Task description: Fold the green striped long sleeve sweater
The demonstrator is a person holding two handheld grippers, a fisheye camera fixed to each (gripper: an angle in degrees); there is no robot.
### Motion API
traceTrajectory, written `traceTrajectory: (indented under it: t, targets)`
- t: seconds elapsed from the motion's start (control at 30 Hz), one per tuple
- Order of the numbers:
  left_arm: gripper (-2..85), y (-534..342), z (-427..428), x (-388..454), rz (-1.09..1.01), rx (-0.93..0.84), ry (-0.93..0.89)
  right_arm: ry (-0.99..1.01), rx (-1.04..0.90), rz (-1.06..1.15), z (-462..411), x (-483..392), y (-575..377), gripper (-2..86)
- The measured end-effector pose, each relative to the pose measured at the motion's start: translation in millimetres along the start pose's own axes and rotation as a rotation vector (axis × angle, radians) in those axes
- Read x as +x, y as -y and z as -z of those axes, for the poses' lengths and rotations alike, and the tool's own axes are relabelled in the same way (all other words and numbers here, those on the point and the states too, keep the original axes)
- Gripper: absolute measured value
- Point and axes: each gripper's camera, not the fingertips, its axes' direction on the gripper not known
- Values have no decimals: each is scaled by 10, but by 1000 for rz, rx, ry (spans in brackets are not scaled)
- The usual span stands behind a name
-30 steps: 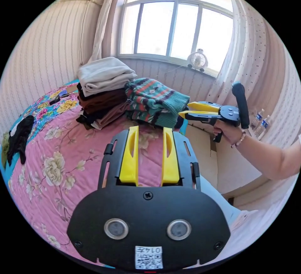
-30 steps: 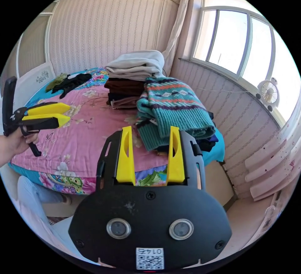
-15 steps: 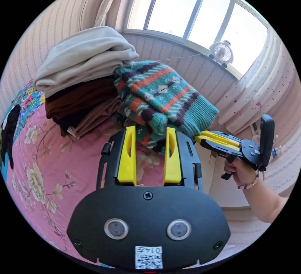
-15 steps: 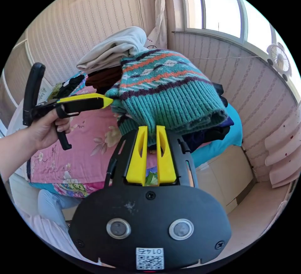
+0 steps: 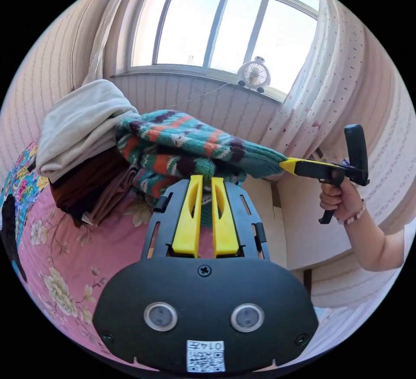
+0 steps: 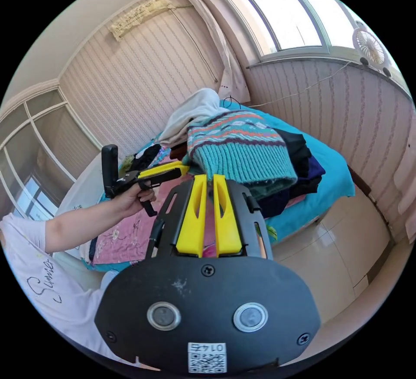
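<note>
Both grippers closed in since 1 s ago — left gripper (image 5: 204, 178), right gripper (image 6: 205, 177) each pinch 1 sweater (image 5: 190, 145).

Pink bed (image 5: 86, 249) lies open on the near side. A stack of folded clothes (image 5: 82, 149) crowds the sweater (image 5: 190, 145) on one side; dark garments (image 6: 303, 162) lie beneath it, with the striped wall (image 6: 346, 106) close behind.

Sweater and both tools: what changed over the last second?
Both tools closed in from open air on the green striped sweater and went from open to shut: the left tool pinches its near edge, the right tool its ribbed hem. The sweater's held end now looks slightly lifted off the bed. The folded clothes stack beside it stayed put.
</note>
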Motion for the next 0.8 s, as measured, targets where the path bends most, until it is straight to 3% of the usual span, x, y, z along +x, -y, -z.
traceTrajectory:
  t: [0.27, 0.53, 0.67, 0.8]
  targets:
    - [37, -355, 673, 4, 87, 174, -133, 254, 161, -10, 952, 111, -162, 15]
    - [21, -1132, 2131, -388, 332, 527, -218, 731, 21, 279, 942, -724, -106, 14]
    - [11, -1431, 3042, -660, 388, 625, -45, 939, -112, 473, 500, -1748, -115, 13]
    - [6, -1537, 3782, -775, 393, 662, 63, 1108, -77, 507, 283, -2441, -52, 13]
